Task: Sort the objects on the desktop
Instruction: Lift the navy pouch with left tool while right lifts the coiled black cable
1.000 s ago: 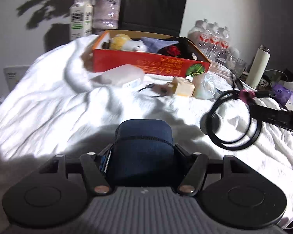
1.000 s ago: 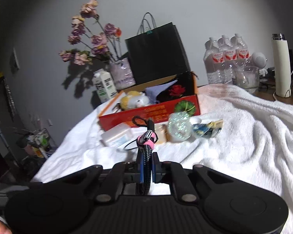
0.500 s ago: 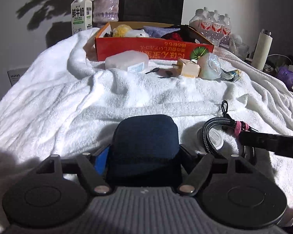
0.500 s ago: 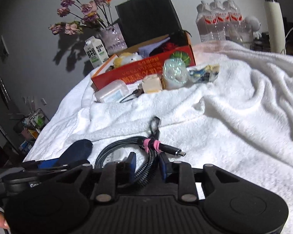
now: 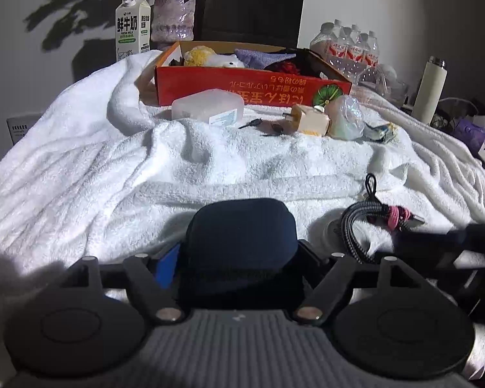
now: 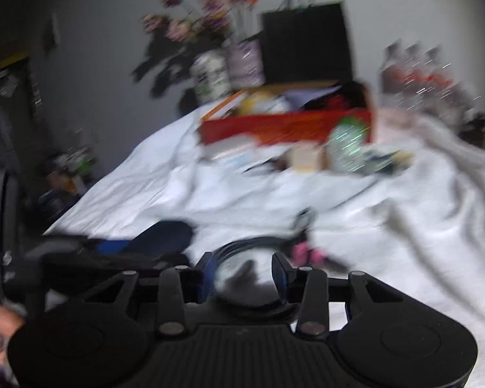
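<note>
My left gripper [image 5: 241,252] is shut on a dark blue zip pouch [image 5: 241,239], held low over the white towel [image 5: 113,174]. The pouch also shows at the left of the blurred right wrist view [image 6: 165,236]. A coiled black braided cable [image 5: 355,223] with a pink tie lies on the towel just right of the pouch. In the right wrist view my right gripper [image 6: 245,266] stands open with its jaws apart on either side of the cable coil [image 6: 252,245], no longer gripping it.
A red cardboard box [image 5: 242,89] with soft toys stands at the back. A frosted plastic case [image 5: 207,106], a plug adapter [image 5: 307,119] and a clear wrapped ball [image 5: 346,116] lie before it. A milk carton [image 5: 132,26], vase, black bag, water bottles and a white flask [image 5: 431,90] stand behind.
Both grippers came down and back toward the near towel. The right gripper lowered the cable onto the towel and opened off it. The left still holds the pouch.
</note>
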The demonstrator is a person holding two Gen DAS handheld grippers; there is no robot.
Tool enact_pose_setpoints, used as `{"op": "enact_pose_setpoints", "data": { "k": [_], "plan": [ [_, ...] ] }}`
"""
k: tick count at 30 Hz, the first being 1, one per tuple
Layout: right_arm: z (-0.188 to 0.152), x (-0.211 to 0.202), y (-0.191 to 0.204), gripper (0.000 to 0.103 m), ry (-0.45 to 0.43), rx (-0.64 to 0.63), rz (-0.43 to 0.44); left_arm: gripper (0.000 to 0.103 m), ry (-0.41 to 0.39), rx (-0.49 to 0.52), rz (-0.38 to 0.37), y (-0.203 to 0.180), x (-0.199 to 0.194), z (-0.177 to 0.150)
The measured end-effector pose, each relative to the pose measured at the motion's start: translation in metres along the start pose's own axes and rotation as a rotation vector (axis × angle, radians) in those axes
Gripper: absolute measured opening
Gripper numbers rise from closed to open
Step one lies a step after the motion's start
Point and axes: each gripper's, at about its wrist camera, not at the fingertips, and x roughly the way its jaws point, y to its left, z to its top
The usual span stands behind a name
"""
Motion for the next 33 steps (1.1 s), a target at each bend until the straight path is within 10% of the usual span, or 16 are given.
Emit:
{"op": "enact_pose_setpoints", "data": {
  "k": [5, 13, 23, 26, 30, 33],
  "plan": [
    [-0.005, 0.0, 0.0, 0.014, 0.006, 0.021, -0.006, 0.077, -0.032, -0.03, -0.057, -0.007, 0.006, 0.017],
    [-0.012, -0.004, -0.011, 0.013, 0.01, 0.031, -0.041, 0.076, -0.07, 0.258, 0.052, -0.065, 0.027, 0.008],
    [-0.012, -0.018, -0.029, 0.01, -0.012, -0.043, -0.283, 0.077, -0.08, 0.255, 0.05, -0.058, 0.027, 0.001],
    [-0.01, -0.029, -0.035, 0.014, -0.03, -0.029, -0.244, 0.077, -0.075, 0.206, 0.025, -0.051, 0.016, 0.002],
    [-0.008, -0.054, -0.048, 0.046, -0.105, 0.034, -0.221, 0.079, -0.059, 0.149, -0.071, -0.03, -0.009, -0.001],
    [-0.013, -0.046, -0.072, 0.046, -0.079, 0.118, -0.3, 0.09, -0.038, 0.152, -0.122, -0.013, -0.013, -0.003]
  ]
}}
